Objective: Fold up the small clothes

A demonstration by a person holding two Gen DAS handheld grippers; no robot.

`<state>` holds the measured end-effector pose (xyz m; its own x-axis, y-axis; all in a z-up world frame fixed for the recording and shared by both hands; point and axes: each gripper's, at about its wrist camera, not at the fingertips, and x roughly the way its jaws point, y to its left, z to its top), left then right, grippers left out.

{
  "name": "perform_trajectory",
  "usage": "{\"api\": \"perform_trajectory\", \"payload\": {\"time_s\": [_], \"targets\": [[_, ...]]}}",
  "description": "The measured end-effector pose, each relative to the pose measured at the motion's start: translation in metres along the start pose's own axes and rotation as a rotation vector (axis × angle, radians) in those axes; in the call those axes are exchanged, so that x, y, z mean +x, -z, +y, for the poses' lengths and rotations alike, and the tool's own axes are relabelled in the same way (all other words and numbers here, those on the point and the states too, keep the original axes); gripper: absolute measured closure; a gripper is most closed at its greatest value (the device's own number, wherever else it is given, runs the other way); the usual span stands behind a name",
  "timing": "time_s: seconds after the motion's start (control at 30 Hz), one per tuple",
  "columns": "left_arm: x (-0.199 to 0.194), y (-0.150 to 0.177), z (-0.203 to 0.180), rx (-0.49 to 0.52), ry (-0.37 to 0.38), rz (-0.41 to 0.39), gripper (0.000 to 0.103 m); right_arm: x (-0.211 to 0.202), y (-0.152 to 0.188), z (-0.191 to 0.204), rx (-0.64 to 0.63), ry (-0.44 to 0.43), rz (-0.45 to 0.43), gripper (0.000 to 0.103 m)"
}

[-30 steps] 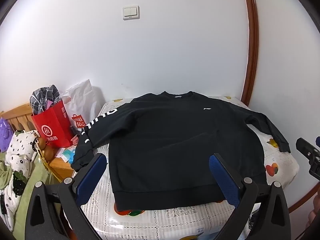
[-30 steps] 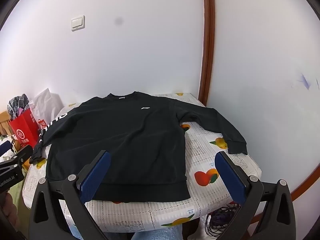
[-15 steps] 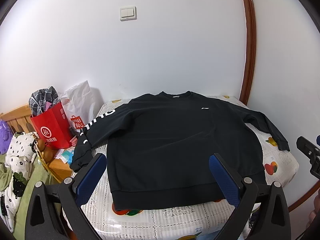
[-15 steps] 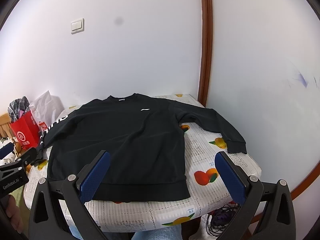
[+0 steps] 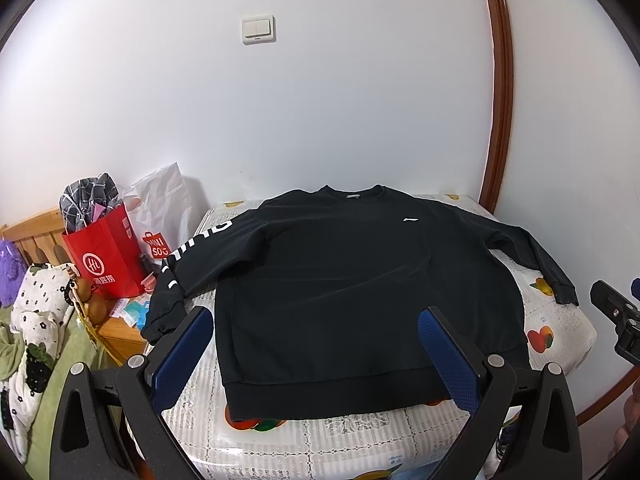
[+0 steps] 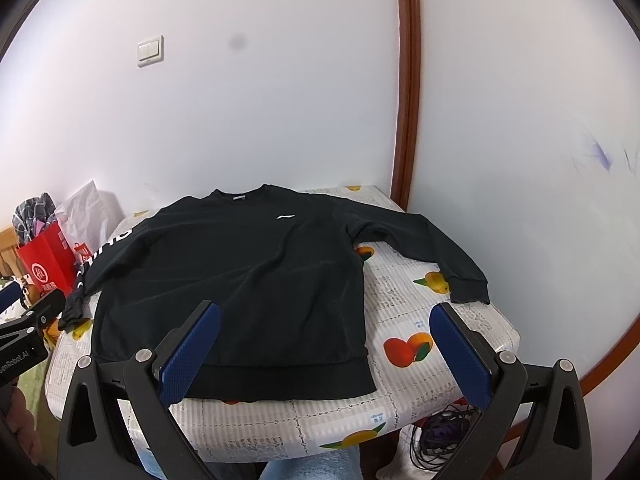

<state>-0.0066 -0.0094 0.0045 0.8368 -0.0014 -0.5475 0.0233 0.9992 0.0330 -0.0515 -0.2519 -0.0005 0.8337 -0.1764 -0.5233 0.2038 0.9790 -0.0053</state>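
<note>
A black long-sleeved sweatshirt (image 5: 352, 280) lies flat and face up on a small table with a fruit-print cloth (image 5: 560, 328), collar at the far side, both sleeves spread out. Its left sleeve hangs over the table's left edge. It also shows in the right wrist view (image 6: 240, 280). My left gripper (image 5: 316, 320) is open and empty, held above the near hem. My right gripper (image 6: 324, 320) is open and empty, above the hem's right part and the table cloth (image 6: 420, 320).
A red paper bag (image 5: 104, 256) and a white plastic bag (image 5: 164, 208) stand left of the table on a wooden cabinet. White walls close in behind and to the right, with a brown trim (image 6: 406, 80). Cables (image 6: 440, 440) lie on the floor under the table's right corner.
Both grippers have drifted slightly; the sweatshirt lies as before. Both grippers stay open.
</note>
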Motion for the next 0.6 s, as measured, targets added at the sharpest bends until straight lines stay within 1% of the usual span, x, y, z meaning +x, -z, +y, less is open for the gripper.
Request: {"api": "perform_trajectory", "payload": {"time_s": [0.6], "targets": [[-0.0005, -0.0006, 0.0006, 0.001, -0.002, -0.001, 0.000, 0.0004, -0.0011, -0.0031, 0.011, -0.001, -0.002, 0.000]]}}
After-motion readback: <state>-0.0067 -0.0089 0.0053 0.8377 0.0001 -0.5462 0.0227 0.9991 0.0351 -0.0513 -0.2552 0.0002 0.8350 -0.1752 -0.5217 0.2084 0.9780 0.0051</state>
